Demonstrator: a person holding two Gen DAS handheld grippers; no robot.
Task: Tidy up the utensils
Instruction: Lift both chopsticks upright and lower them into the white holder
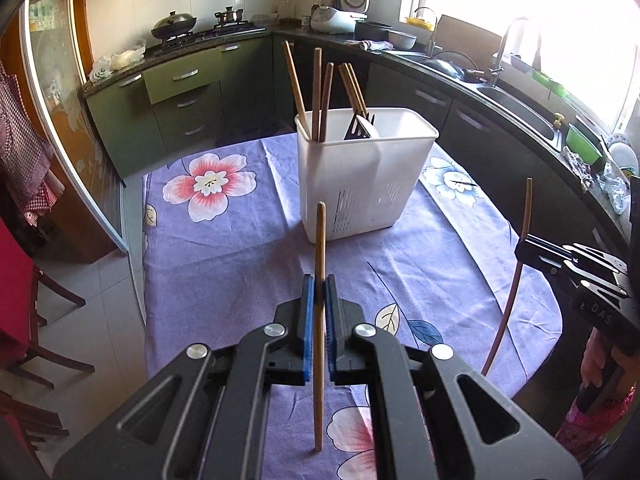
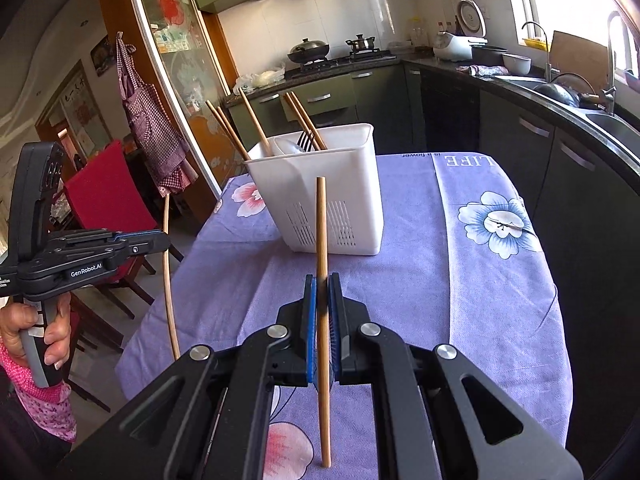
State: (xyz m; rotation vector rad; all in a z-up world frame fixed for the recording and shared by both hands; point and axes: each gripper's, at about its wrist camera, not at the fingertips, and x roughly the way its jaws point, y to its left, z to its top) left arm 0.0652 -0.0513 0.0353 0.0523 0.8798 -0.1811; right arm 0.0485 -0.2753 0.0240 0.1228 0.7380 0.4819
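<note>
holder [image 1: 366, 172] on table [image 1: 224, 256] | chopsticks [image 1: 318, 92], seemingly fork [image 1: 352, 130], inside

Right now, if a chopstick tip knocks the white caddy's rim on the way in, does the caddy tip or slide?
The white caddy looks thin perforated plastic, probably light. It is tall on a narrow base, its chopsticks lean high, so it may tip. On the tablecloth it would likelier catch than slide.

I am working in a home kitchen: green cabinets [image 1: 176, 92], a wok [image 1: 174, 24] on a gas stove, a rice cooker [image 1: 334, 18], a sink [image 1: 516, 108] under a bright window, an apron [image 2: 148, 112] hanging nearby.
</note>
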